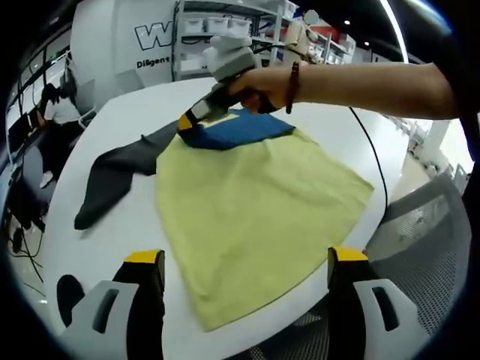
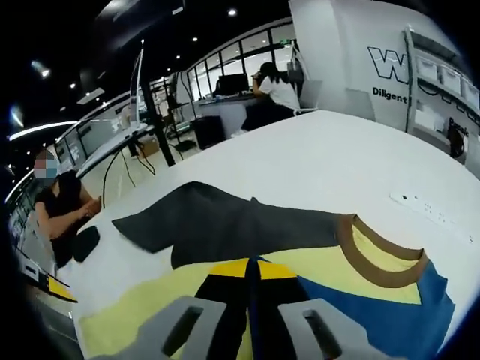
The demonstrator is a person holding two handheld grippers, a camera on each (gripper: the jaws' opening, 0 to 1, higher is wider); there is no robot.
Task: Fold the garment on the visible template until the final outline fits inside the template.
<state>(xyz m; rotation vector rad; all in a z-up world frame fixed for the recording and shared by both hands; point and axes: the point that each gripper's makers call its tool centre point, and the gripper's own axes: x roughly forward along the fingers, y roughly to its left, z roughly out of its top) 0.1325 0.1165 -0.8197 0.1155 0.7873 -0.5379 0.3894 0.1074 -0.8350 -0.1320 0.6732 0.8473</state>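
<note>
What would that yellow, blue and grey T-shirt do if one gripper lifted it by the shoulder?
The yellow, blue and grey T-shirt would probably sag: it lies flat and soft on the white table. Its dark grey sleeve, lying spread out sideways, would likely dangle and trail. The right gripper, closed near the collar, suggests it pinches easily.

A big letter "W" is showing in dark outline on the white wall (image 1: 112, 45) at the back of the room, in the left gripper view. Under it, smaller dark letters are starting a word that reads "Diligent", cut off at the edge. The same "W" and "Diligent" are showing on the wall in the right gripper view.
</note>
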